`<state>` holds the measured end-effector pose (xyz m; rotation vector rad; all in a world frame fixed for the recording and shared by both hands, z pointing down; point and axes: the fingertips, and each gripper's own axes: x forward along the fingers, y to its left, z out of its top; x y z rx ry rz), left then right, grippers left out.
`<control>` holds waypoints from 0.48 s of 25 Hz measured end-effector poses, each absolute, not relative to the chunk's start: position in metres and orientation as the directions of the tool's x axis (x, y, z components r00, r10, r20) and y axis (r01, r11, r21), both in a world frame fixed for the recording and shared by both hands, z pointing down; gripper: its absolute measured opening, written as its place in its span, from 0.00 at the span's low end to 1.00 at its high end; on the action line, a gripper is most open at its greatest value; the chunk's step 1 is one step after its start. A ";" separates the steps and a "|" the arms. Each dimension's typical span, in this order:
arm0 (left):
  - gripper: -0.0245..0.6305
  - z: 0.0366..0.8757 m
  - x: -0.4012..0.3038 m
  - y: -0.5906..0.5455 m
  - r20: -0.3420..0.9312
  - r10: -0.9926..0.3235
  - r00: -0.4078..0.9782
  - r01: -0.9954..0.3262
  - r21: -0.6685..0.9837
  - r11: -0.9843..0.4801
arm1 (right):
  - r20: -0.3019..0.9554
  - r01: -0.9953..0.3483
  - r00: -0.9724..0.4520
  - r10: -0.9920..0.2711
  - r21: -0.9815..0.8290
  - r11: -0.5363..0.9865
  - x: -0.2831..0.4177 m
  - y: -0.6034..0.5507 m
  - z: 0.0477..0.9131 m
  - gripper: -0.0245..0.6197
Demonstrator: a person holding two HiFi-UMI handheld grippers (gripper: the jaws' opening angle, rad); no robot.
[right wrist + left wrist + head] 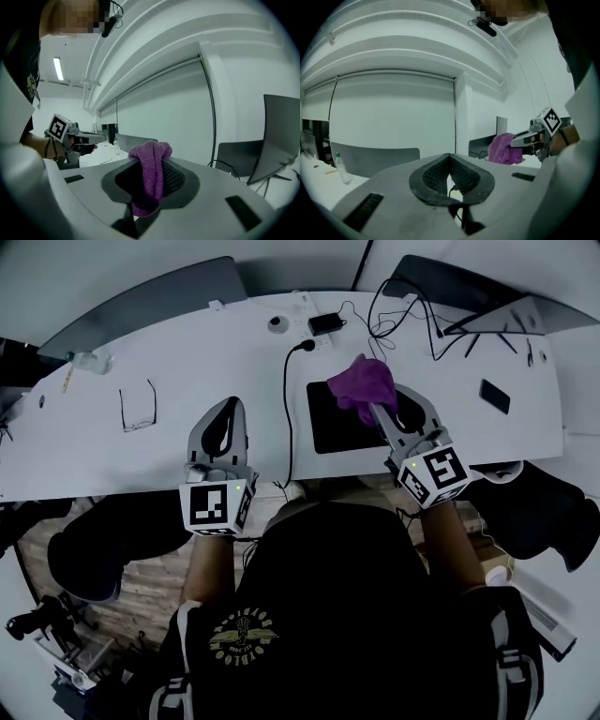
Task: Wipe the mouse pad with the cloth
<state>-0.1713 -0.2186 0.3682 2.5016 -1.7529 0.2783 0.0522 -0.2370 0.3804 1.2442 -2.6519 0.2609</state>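
Observation:
A black mouse pad lies on the white desk, right of centre near the front edge. A purple cloth hangs bunched above the pad's far right part, and my right gripper is shut on it. In the right gripper view the cloth is pinched between the jaws and droops below them. The left gripper view shows the cloth off to the right. My left gripper rests over the desk's front edge, left of the pad, shut with nothing in it.
A black cable runs down the desk between the grippers. Glasses lie to the left, a charger and tangled wires at the back, a phone at the right. Chairs stand behind the desk.

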 end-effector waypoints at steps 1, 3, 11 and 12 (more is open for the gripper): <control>0.04 0.371 -0.170 -0.221 0.195 -0.924 0.329 -0.938 -0.041 -0.343 | 0.264 -0.771 -0.627 -0.733 -0.075 0.633 0.052 -0.239 0.386 0.18; 0.04 0.377 -0.166 -0.226 0.204 -0.923 0.325 -0.940 -0.037 -0.339 | 0.283 -0.767 -0.630 -0.723 -0.083 0.636 0.054 -0.243 0.398 0.18; 0.04 0.401 -0.149 -0.238 0.257 -0.908 0.330 -0.937 -0.026 -0.347 | 0.350 -0.743 -0.653 -0.671 -0.124 0.658 0.049 -0.262 0.450 0.18; 0.04 0.404 -0.147 -0.240 0.269 -0.906 0.325 -0.938 -0.026 -0.344 | 0.360 -0.738 -0.657 -0.663 -0.126 0.663 0.048 -0.264 0.456 0.18</control>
